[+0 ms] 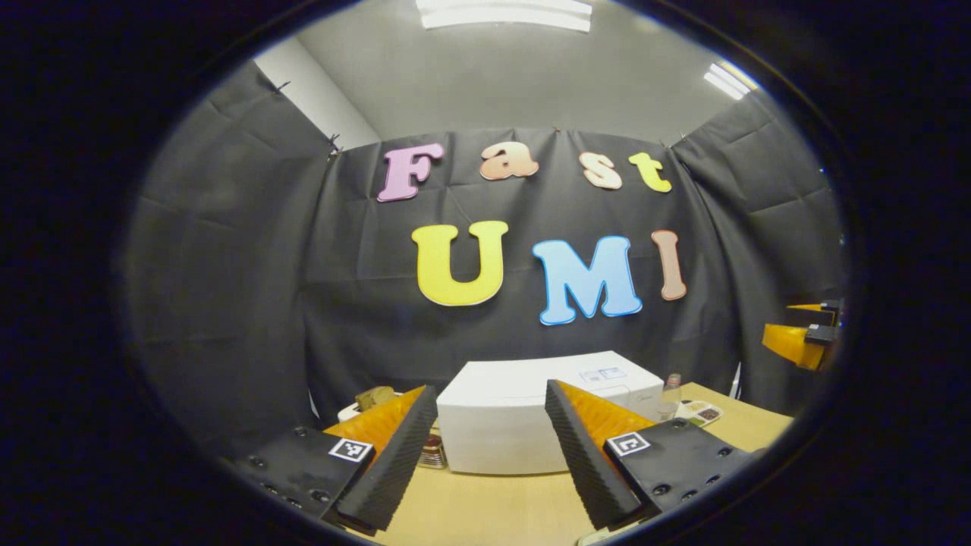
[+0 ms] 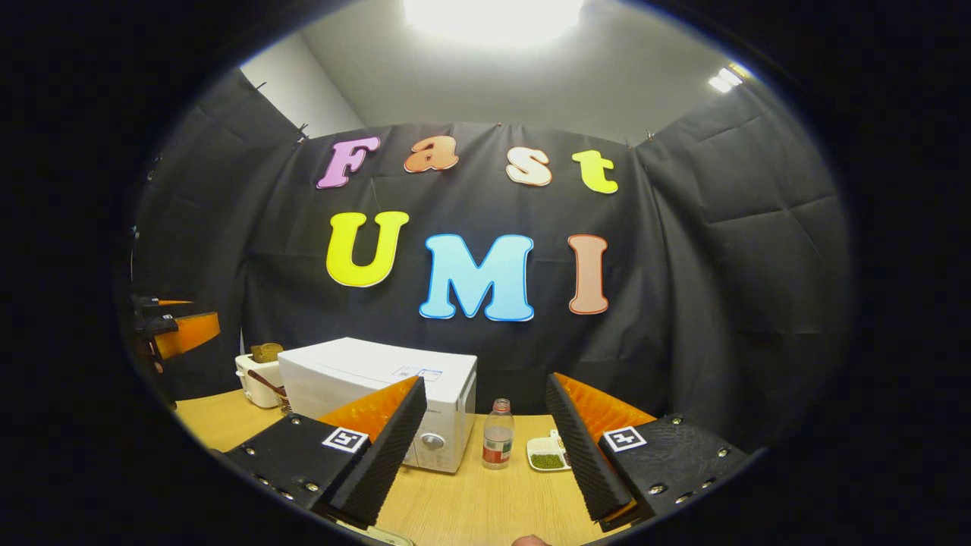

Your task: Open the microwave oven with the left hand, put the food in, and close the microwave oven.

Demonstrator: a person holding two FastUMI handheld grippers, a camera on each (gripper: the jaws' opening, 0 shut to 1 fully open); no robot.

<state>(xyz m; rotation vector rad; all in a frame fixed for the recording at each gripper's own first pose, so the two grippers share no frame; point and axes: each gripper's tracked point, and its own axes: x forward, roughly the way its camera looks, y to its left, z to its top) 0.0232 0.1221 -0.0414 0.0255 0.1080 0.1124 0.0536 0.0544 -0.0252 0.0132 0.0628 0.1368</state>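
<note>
Left tool (image 1: 491, 447): raised above the worktop's near edge, level and aimed straight at the microwave oven; its two fingers spread wide with nothing between them; also seen at the left rim of the right gripper view (image 2: 171, 330), held high and well apart from the other tool

Right tool (image 2: 485, 444): held level over the near edge of the worktop, pointing toward the back wall; fingers parted wide and empty; its tip also shows at the right rim of the left gripper view (image 1: 804, 337)

Microwave oven (image 2: 364, 379): white, door shut, standing on the worktop toward the back edge, left of centre in the right gripper view; in the left gripper view (image 1: 523, 413) it sits straight ahead, framed between the tool's fingers

Worktop (image 2: 470, 500): pale wood

Bottle (image 2: 498, 434): small, clear, upright, just beside the microwave oven's right side

Dish (image 2: 548, 453): small, white, with green food in it, just right of the bottle, near the back edge

Toaster (image 2: 256, 379): white, beside the microwave oven's left side, with a brown slice standing up out of it

Small jar (image 1: 432, 451): at the microwave oven's left front corner; contents too small to tell
</note>
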